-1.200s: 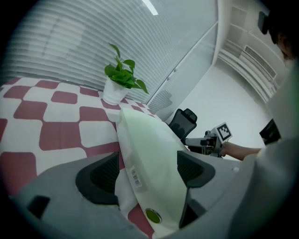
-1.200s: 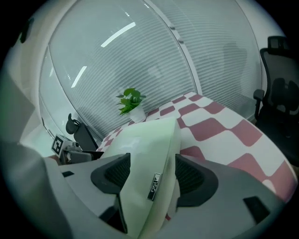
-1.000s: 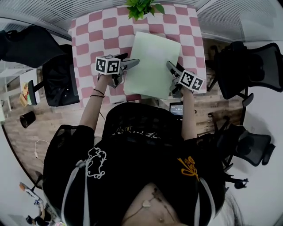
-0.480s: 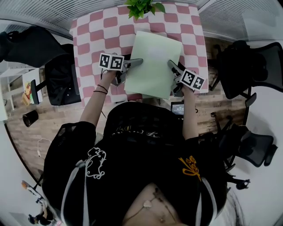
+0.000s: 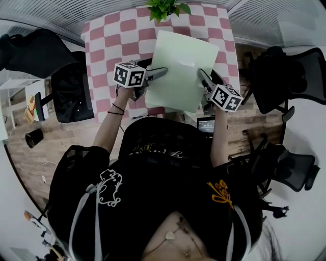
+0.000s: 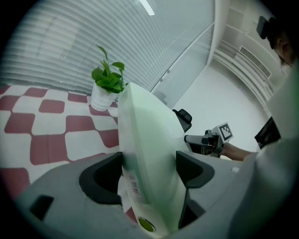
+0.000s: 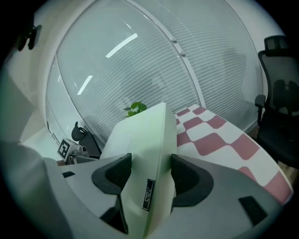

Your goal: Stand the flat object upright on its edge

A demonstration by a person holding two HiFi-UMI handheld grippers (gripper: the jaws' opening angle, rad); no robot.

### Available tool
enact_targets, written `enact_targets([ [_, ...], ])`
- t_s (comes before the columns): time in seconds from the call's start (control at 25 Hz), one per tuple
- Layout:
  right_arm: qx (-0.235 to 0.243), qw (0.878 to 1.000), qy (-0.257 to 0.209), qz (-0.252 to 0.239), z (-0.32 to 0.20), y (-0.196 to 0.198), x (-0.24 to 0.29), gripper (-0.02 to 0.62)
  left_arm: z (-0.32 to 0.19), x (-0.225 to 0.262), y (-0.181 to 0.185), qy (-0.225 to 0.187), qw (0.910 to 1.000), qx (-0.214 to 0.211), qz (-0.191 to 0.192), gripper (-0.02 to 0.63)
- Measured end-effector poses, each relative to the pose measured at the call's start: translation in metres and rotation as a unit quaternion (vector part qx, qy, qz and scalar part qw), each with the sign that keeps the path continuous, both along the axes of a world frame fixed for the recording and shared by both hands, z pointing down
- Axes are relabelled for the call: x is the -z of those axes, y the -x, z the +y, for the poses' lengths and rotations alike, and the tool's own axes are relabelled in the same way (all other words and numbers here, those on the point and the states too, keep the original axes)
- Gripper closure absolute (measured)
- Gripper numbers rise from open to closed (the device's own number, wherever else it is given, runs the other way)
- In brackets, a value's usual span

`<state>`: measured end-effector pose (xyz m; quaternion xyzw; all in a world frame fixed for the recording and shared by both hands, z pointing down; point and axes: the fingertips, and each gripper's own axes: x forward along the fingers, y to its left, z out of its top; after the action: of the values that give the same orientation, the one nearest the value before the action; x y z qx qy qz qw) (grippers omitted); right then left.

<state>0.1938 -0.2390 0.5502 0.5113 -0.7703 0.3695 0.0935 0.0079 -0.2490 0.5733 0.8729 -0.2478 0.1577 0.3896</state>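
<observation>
Overhead, my left gripper (image 5: 159,72) and right gripper (image 5: 201,75) each clamp a side edge of the pale green flat object (image 5: 181,63), held tilted over the checkered table (image 5: 109,41). Only the left gripper view shows its barcode label (image 6: 132,183). A potted plant (image 5: 163,9) stands beyond its far edge.

I'm seeing a red-and-white checked tabletop (image 5: 109,41) ahead, with a leafy green plant in a white pot (image 6: 106,84) at its far edge. There's a black office chair (image 5: 71,94) on the left, another black mesh office chair (image 5: 288,76) on the right, and a wood-plank floor (image 5: 51,148) underneath.
</observation>
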Motion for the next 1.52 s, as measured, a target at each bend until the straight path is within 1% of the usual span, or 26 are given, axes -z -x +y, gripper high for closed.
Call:
enact_targets([
  [0.16, 0.008, 0.998, -0.049, 0.024, -0.005, 0.001, 0.033, 0.334, -0.007, 0.028, -0.002, -0.049, 0.9987, -0.012, -0.01, 0.239],
  [0.28, 0.01, 0.996, -0.081, 0.042, -0.011, 0.0, 0.052, 0.334, -0.017, 0.047, -0.004, -0.087, 0.9958, -0.019, -0.022, 0.244],
  [0.36, 0.009, 0.993, -0.102, 0.051, -0.016, -0.002, 0.064, 0.334, -0.025, 0.059, -0.007, -0.116, 0.9924, -0.024, -0.032, 0.245],
  [0.48, 0.003, 0.989, -0.132, 0.066, -0.024, -0.009, 0.081, 0.336, -0.039, 0.079, -0.014, -0.162, 0.985, -0.034, -0.05, 0.249],
  [0.64, -0.002, 0.979, -0.174, 0.103, -0.035, -0.016, 0.1, 0.341, -0.056, 0.1, -0.023, -0.22, 0.9709, -0.044, -0.085, 0.253],
  [0.84, 0.002, 0.958, -0.219, 0.187, -0.046, -0.016, 0.115, 0.347, -0.073, 0.11, -0.026, -0.283, 0.9458, -0.045, -0.153, 0.262],
  [1.0, 0.01, 0.941, -0.238, 0.242, -0.053, -0.013, 0.119, 0.353, -0.083, 0.108, -0.023, -0.316, 0.9247, -0.018, -0.211, 0.269],
  [1.08, 0.013, 0.936, -0.239, 0.258, -0.058, -0.013, 0.119, 0.354, -0.088, 0.104, -0.022, -0.323, 0.9193, -0.004, -0.225, 0.272],
  [1.16, 0.015, 0.934, -0.237, 0.268, -0.063, -0.012, 0.118, 0.356, -0.093, 0.1, -0.022, -0.321, 0.9194, 0.0, -0.228, 0.273],
  [1.36, 0.014, 0.935, -0.228, 0.273, -0.07, -0.011, 0.113, 0.357, -0.102, 0.088, -0.023, -0.298, 0.929, -0.002, -0.219, 0.273],
  [1.44, 0.013, 0.936, -0.221, 0.274, -0.071, -0.012, 0.108, 0.357, -0.103, 0.083, -0.023, -0.294, 0.9301, -0.007, -0.221, 0.273],
  [1.52, 0.007, 0.939, -0.214, 0.269, -0.071, -0.013, 0.104, 0.357, -0.105, 0.081, -0.024, -0.296, 0.9289, -0.016, -0.222, 0.273],
])
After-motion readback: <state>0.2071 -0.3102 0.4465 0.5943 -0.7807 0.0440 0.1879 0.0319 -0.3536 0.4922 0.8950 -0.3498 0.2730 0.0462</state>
